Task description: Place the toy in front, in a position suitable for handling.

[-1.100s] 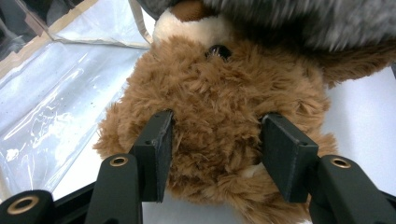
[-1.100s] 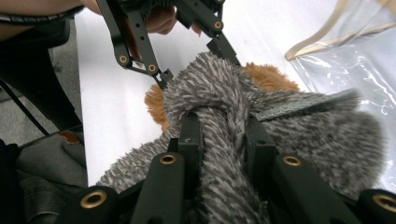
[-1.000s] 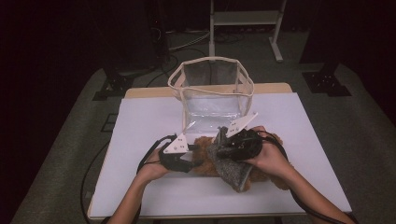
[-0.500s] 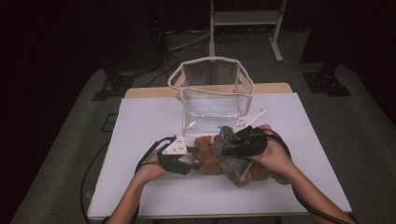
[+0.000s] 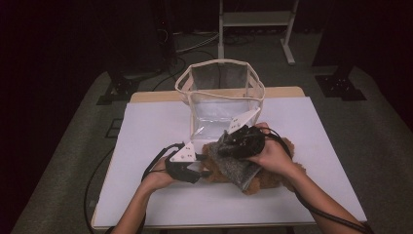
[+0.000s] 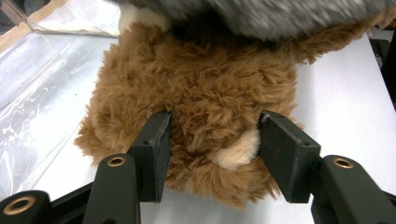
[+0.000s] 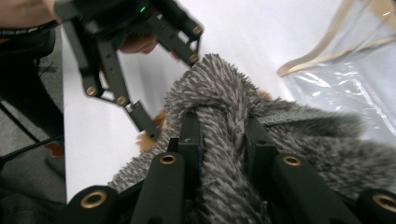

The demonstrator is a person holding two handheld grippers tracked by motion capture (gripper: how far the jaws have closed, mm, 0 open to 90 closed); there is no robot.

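Fur fills the middle of the white counter (image 5: 146,131): a brown, shaggy plush toy (image 5: 272,178) with a cream patch lies there, just in front of a clear plastic bag with cream fabric trim (image 5: 221,92) that stands open near the counter's far edge. A grey, fuzzy piece of cloth (image 5: 238,168) is draped over the toy.

The left hand-held gripper (image 5: 197,168) has its 2 black jaws pressed into the toy's brown fur from either side, clamping it; in the left gripper view (image 6: 212,140) the pads sink into the pile around the cream patch.

The right hand-held gripper (image 5: 229,146) is raised over the toy, and in the right gripper view (image 7: 222,135) its jaws pinch a bunched fold of the grey cloth between them. The left hand-held gripper appears beyond that fold.
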